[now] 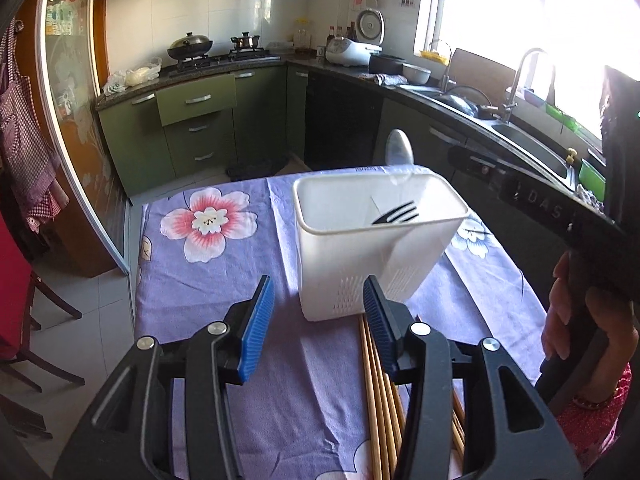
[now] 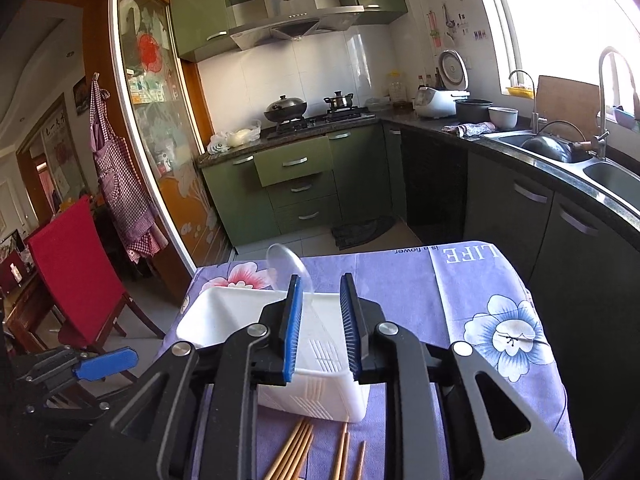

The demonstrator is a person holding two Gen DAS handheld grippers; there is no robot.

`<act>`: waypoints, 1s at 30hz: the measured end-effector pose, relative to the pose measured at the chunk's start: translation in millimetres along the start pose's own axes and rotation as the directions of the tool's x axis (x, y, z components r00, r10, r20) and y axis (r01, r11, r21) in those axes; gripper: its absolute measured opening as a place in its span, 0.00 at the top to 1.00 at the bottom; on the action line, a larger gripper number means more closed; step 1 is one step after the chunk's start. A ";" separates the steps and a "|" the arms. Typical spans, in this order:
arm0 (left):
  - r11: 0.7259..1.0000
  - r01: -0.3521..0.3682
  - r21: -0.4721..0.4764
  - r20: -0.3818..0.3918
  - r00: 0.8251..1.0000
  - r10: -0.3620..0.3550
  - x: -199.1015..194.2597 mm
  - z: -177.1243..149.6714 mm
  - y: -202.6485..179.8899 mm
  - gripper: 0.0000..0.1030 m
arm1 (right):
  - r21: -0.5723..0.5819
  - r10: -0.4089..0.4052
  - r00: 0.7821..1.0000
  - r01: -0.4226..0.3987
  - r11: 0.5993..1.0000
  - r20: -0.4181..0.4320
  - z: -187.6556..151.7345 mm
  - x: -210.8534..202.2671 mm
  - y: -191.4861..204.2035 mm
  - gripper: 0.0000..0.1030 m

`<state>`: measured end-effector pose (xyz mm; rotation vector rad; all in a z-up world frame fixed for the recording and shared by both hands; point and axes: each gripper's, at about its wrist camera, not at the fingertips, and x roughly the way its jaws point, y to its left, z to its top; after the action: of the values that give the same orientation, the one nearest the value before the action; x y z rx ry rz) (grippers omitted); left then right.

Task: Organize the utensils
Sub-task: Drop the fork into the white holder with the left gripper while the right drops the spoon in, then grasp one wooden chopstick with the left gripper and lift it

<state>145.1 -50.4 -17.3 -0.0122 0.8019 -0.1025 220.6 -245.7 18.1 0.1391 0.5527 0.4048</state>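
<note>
The right gripper [image 2: 320, 324], jaws parted with nothing held, frames the clear plastic spoon [image 2: 289, 266] standing bowl-up, handle slanting down into the white plastic caddy [image 2: 320, 392]; the left gripper [image 1: 318, 320] gapes empty beside bamboo chopsticks [image 1: 378, 400] lying lengthwise towards the caddy.

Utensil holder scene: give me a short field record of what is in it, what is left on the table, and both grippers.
holder: white plastic utensil holder, upright on purple floral tablecloth
inside: black fork; clear plastic spoon
left out: wooden chopsticks lying in front of holder
left gripper: jaws open, empty
right gripper: above holder, jaws open either side of spoon handle
</note>
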 end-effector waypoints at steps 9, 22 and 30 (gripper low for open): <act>0.999 0.038 0.015 -0.319 0.947 -0.031 63.3 -36.0 -20.5 0.53 | 0.051 -0.057 0.995 0.061 0.997 -0.077 -57.2 -62.8 -46.2 0.65; 1.000 -0.011 0.020 -0.501 0.865 0.019 127.5 -57.7 -34.2 0.67 | 0.140 -0.061 0.988 0.080 0.987 -0.140 -104.0 -90.7 -98.3 0.63; 0.998 -0.022 0.057 -0.510 0.859 0.048 134.9 -55.6 -37.2 0.68 | 0.145 -0.047 0.989 0.068 0.987 -0.143 -98.2 -89.3 -92.7 0.62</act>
<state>195.1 -98.8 -150.8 0.0798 1.3344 -0.0915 129.8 -364.7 -43.7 0.2395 0.7234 0.3180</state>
